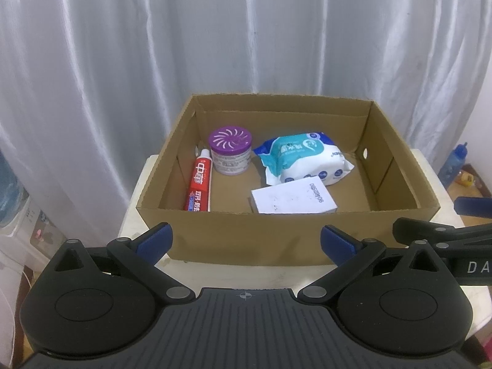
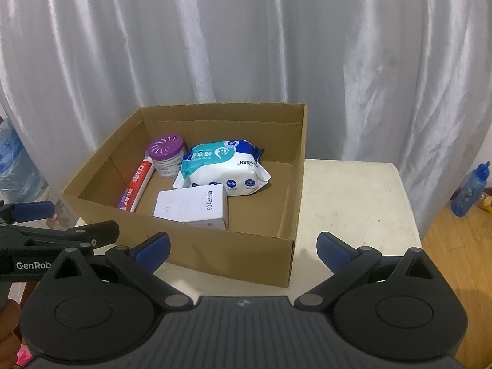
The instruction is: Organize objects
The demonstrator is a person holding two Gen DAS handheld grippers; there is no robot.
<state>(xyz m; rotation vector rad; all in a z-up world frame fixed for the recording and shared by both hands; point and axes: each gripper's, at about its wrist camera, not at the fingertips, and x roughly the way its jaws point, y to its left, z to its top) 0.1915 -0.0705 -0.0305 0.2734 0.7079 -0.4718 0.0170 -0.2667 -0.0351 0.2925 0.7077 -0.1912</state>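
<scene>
Four items are seen packed in the box (image 1: pixel 255 227) (table (image 2: pixel 353 203) bare); both grippers (image 1: pixel 246 240) (image 2: pixel 243 246) are held released, empty.

You're looking at soft, even, bluish light — the curtain (image 1: pixel 246 30) glows with bright streaks along its folds. Inside the box (image 2: pixel 196 246) shadows are faint, pooled under the walls. Edges bend hard and the corners go black — fisheye warp. Everything's slightly grainy, the far floor blurred.
</scene>
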